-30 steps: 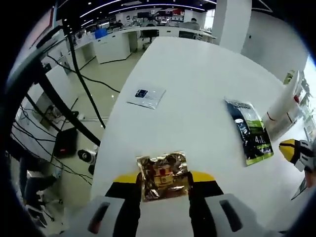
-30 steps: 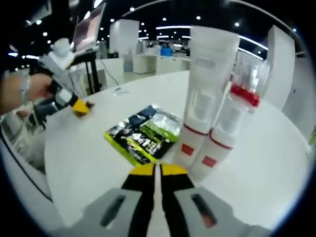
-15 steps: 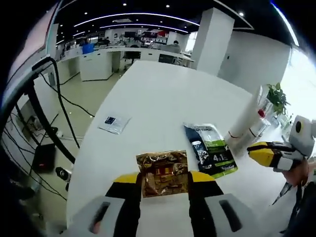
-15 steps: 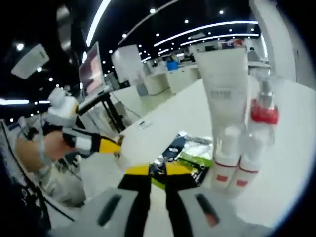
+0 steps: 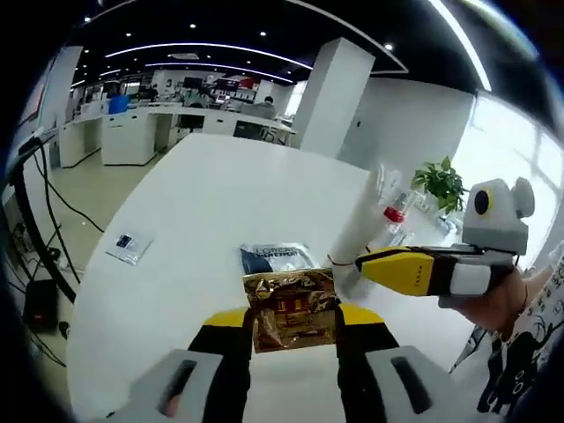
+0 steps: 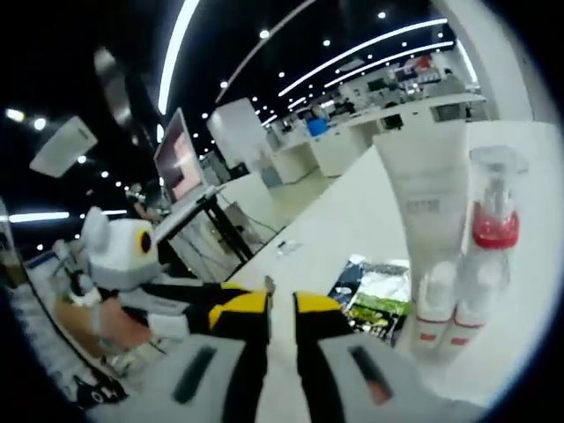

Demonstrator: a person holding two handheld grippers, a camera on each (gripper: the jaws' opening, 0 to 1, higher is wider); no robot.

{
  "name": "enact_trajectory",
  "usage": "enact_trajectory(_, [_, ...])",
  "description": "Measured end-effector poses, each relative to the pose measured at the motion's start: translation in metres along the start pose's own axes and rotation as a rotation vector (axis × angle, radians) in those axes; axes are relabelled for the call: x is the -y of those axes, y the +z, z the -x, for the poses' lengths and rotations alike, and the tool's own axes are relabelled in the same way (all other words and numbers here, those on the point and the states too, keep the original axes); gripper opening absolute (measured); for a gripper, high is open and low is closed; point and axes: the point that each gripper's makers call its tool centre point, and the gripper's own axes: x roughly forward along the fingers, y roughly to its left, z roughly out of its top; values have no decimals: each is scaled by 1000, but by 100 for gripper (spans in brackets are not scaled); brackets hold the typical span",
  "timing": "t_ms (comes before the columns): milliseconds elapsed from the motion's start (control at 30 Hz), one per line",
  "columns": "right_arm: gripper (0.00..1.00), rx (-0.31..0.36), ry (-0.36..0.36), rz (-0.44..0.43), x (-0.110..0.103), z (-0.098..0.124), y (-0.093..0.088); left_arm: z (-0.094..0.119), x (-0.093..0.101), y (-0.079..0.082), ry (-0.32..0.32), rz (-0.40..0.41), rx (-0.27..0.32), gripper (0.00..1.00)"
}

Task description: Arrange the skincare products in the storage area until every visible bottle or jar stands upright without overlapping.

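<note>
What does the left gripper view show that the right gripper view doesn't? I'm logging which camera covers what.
Left gripper view alone: the gold sachet clamped in the left gripper, a small packet lying apart, and a potted plant. Right gripper view alone: a monitor on a stand. Both: the white tube, red-collared spray bottle, green-black sachet and white table.

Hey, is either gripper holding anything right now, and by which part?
The left gripper is shut on the gold sachet, pinching its near end. The right gripper is shut and holds nothing.
</note>
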Motion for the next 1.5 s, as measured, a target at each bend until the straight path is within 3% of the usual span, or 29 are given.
enact_trajectory(133, [9,-15,17,-19,-5,-1,-4,-1,7,-1,-20,-23,6,38])
enact_trajectory(267, [9,-45,-18,22,2,-5,-13,-3,12,-3,-41,-31,-2,38])
enact_trajectory(467, [0,-64,-8,-13,3,-4,-17,-4,20,-4,-59,-75,11,38])
enact_trajectory(567, [0,-58,-8,33,3,-1,-17,-4,21,-4,-70,-72,16,38])
enact_trajectory(967, [0,-38,40,27,1,5,-10,-2,18,-5,-160,-107,19,43])
enact_trajectory(1133, [0,-32,47,5,3,8,-8,2,10,-6,-192,-46,18,40])
enact_trajectory(1267, [0,-27,48,-9,4,8,-6,4,4,-11,-237,47,-7,21])
enact_trajectory(1333, [0,-24,60,-19,2,8,-5,4,1,-13,-236,58,-12,21])
enact_trajectory(1500, [0,-21,70,-21,-3,5,-4,7,11,-14,-316,124,-13,17])
